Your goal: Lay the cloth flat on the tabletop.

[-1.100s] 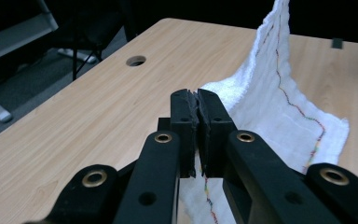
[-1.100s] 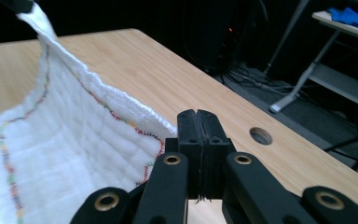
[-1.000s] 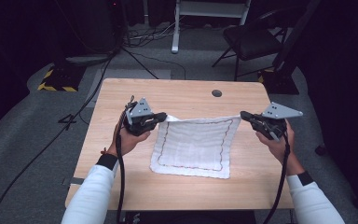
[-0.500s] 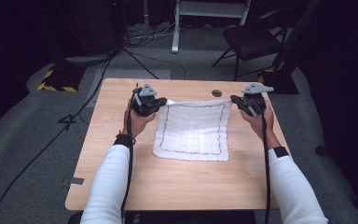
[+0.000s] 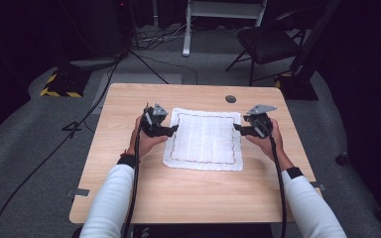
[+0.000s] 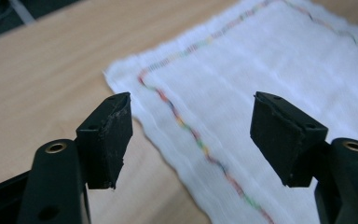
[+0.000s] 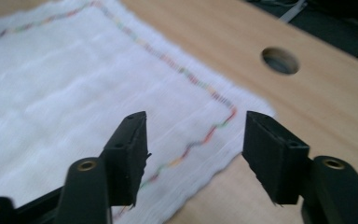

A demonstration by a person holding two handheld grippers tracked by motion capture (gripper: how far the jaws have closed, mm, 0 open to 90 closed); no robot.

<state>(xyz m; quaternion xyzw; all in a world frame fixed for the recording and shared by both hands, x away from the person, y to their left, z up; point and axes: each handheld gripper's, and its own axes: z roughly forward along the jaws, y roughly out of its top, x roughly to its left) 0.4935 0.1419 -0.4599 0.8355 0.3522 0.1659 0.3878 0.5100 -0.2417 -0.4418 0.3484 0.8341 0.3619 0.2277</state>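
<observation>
Lying flat mid-frame on the pale wooden table [image 5: 129, 198], the square white cloth [image 5: 204, 139] shows a ribbed weave and wavy multicoloured stitching. The left gripper [image 5: 173, 130] and right gripper [image 5: 237, 128] flank it; their jaws have just been opening, with nothing between them.

Wooden table [image 5: 193, 198] with cable hole [image 5: 230, 99]; black chair [image 5: 268, 42] behind.

Right claw [image 7: 193, 158] rose from the bottom of the frame, jaws having just opened, standing apart with nothing pressed between them. White cloth [image 7: 65, 102] with multicoloured stitched border filled the left and centre, its corner at centre right. Wooden surface [image 7: 326, 112] lay beyond; round hole [image 7: 279, 60] at upper right.
</observation>
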